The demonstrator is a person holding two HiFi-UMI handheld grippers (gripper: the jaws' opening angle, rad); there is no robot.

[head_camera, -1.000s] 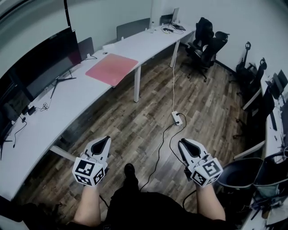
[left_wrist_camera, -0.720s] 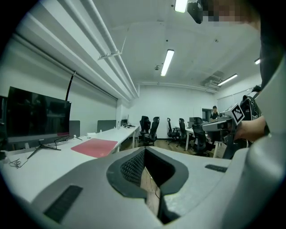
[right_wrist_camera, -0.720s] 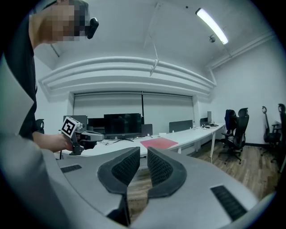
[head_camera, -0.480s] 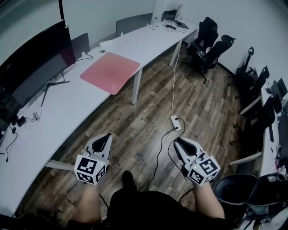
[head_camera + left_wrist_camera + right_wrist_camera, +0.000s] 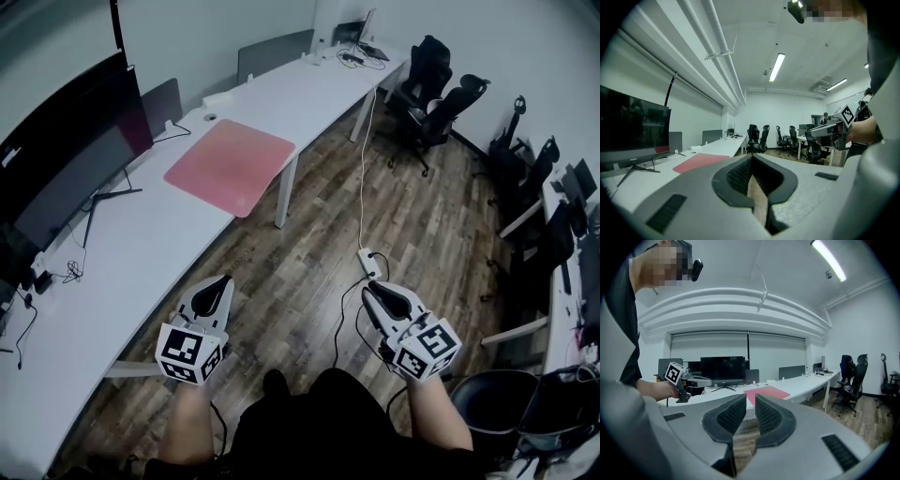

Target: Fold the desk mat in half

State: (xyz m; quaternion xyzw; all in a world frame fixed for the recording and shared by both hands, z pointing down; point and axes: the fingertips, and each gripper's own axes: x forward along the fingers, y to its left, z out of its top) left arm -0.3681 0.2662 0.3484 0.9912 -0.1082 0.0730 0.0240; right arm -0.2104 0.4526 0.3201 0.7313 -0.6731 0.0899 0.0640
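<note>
Holds left claw (image 5: 222,281) pressed together, right claw (image 5: 368,287) slightly spread, both empty; sees pink desk mat (image 5: 230,165) flat on tabletop (image 5: 141,234) at 11 o'clock.

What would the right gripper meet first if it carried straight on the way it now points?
Probably the long white desk, near the flat pink desk mat; only bare wooden floor shows before it. Depth is unclear.
</note>
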